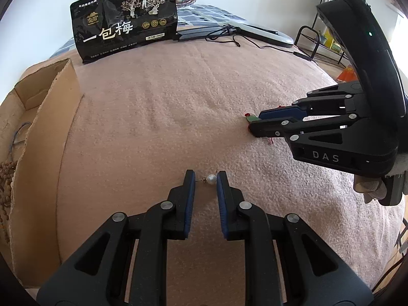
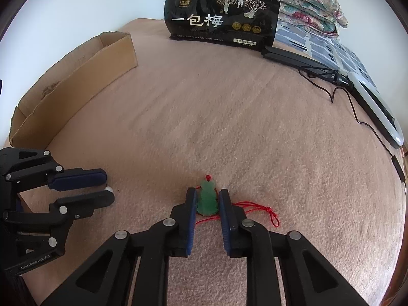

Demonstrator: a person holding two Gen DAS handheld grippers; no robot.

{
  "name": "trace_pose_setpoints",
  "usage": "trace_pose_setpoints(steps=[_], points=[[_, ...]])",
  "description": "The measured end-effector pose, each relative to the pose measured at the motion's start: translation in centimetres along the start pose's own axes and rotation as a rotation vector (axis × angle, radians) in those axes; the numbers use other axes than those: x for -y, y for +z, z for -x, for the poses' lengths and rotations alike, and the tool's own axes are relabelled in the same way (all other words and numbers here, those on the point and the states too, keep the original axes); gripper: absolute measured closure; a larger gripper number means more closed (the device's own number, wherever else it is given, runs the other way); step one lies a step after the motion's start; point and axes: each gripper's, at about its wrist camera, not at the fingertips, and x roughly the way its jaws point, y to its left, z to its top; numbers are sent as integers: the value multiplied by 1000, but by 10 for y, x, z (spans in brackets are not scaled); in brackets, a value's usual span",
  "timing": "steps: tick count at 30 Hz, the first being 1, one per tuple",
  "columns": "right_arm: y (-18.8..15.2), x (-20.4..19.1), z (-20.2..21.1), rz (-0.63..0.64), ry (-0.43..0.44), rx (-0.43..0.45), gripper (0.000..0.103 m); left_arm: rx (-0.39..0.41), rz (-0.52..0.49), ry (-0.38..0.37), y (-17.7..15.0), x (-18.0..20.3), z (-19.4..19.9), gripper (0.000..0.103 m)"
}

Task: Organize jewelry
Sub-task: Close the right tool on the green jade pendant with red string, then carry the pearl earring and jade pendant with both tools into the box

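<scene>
A small pearl earring (image 1: 211, 179) sits between the fingertips of my left gripper (image 1: 205, 178), which is shut on it, post against the left pad and pearl against the right. The right wrist view shows that gripper (image 2: 106, 185) at the lower left with the pearl (image 2: 109, 189) at its tips. My right gripper (image 2: 207, 193) is shut on a green jade pendant (image 2: 207, 200) lying on the pink blanket (image 2: 229, 127). The pendant's red cord (image 2: 257, 207) trails off to the right. From the left wrist view the right gripper (image 1: 255, 122) points down at the blanket on the right.
An open cardboard box (image 1: 51, 97) (image 2: 76, 76) stands at the left, with brown beads (image 1: 6, 178) inside. A black snack bag (image 1: 125, 23) (image 2: 221, 12) stands at the back. A corded light bar (image 2: 377, 107) and folded quilts (image 2: 311, 5) lie at the back right.
</scene>
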Motion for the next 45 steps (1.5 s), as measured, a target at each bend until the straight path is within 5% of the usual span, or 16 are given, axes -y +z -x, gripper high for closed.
trace_pose_setpoints(steps=[18,45], points=[[-24,-11,38,-65,2,49,88,48,-5,9,2,6,30,87],[5,-66,138,-19,-22,208,88,214,17,44,7,-13,142,87]])
